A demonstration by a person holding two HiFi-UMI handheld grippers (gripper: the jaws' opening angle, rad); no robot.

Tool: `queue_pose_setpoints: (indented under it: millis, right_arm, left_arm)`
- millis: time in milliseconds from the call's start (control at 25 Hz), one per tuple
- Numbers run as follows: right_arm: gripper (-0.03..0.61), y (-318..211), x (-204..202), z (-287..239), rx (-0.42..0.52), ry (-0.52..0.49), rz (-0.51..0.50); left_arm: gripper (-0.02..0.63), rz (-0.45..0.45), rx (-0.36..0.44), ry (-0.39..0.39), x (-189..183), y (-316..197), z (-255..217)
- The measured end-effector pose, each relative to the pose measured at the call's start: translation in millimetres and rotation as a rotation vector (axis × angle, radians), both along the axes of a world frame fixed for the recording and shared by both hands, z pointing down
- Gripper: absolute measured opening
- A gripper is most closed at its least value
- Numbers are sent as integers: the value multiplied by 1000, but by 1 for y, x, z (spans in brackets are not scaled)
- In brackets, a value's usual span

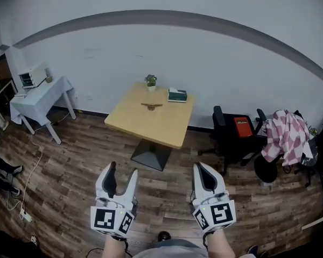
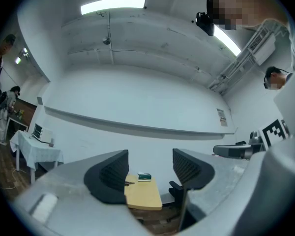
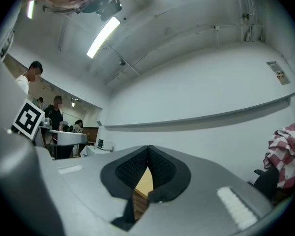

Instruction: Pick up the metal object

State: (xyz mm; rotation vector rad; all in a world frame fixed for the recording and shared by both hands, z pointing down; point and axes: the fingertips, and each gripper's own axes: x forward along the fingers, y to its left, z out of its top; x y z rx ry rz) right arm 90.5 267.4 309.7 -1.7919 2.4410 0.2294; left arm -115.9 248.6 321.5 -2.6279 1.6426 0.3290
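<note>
Tissue box (image 1: 177,94) near potted plant (image 1: 151,81)

The left pale-grey plastic tool (image 1: 122,173) and the right pale-grey plastic tool (image 1: 201,170) have curved, tapering jaws lined with black ribbed pads (image 2: 111,173). Each carries a white cube with black square markers (image 1: 112,220) at its near end. A white textured strip (image 3: 236,205) sits on the right one's shell.

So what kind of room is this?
Probably an office or workroom: a wooden table, black office chairs, and a white side table holding a small device.
</note>
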Motion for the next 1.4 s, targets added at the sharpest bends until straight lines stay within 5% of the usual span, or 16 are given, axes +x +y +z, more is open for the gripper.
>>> queue_pose_setpoints:
  millis: [720, 1400]
  right_arm:
    - [2, -121, 35, 19, -29, -43, 29]
    - [2, -303, -14, -2, 19, -46, 71]
  left_arm:
    - [285, 12, -35, -12, 34, -129, 15]
    - [285, 60, -24, -29, -13, -322, 2]
